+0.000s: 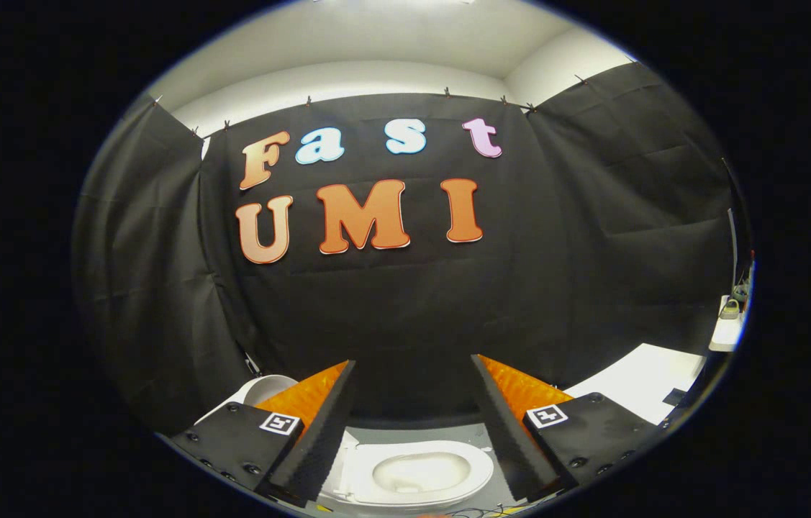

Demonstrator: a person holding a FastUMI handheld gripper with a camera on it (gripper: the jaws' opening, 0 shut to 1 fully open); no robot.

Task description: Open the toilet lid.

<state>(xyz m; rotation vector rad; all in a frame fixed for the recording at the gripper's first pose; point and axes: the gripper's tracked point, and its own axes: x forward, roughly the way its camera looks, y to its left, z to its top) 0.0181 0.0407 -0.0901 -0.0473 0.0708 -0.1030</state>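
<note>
A white toilet (477, 471) stands low down between my two fingers, and I look down on it from above. Its seat ring (365, 475) lies flat and the bowl (419, 473) is uncovered inside it. A white rounded part (265, 388), probably the raised lid, stands up at the toilet's left end, partly hidden behind my left finger (319, 424). My gripper (412, 361) is open and held well above the toilet, its tips against the black cloth wall. Nothing is between the fingers, and neither touches the toilet.
A white flat surface (642, 378) lies beyond my right finger. Further right, a small white shelf (727, 332) carries a few small items. Loose cables (481, 512) lie on the grey floor in front of the toilet.
</note>
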